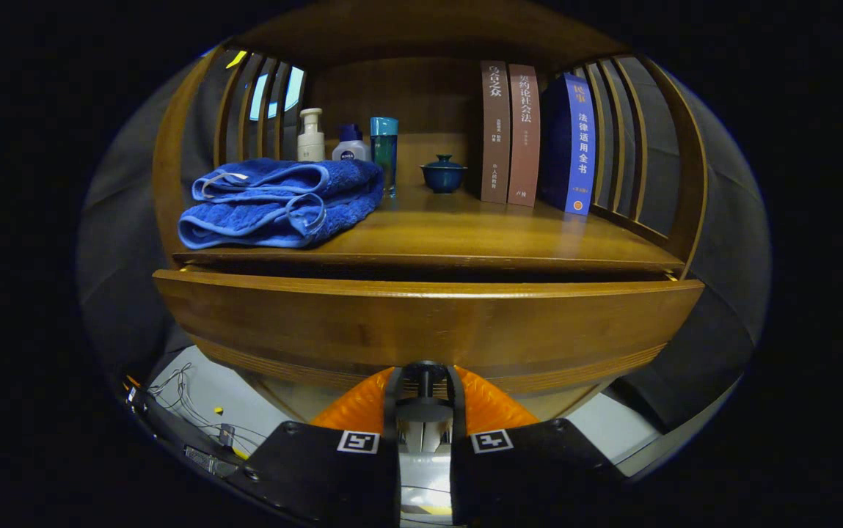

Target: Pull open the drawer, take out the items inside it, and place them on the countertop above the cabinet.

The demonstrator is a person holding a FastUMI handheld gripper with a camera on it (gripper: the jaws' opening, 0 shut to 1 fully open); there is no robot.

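The wooden drawer front [428, 323] stands a little way out from the cabinet, with a dark gap between it and the countertop [480, 238] above. A dark round knob [425, 372] sticks out of the drawer's lower middle. My gripper [425, 389] is shut on this knob, one finger pressing on each side of it. From here the drawer front hides what lies inside the drawer.
On the countertop lies a folded blue towel [282, 202] at the left, with three bottles [350, 145] behind it. A small lidded teal cup [443, 174] and three upright books [531, 136] stand further right. Slatted wooden sides enclose the shelf. Cables [194, 418] lie on the floor below left.
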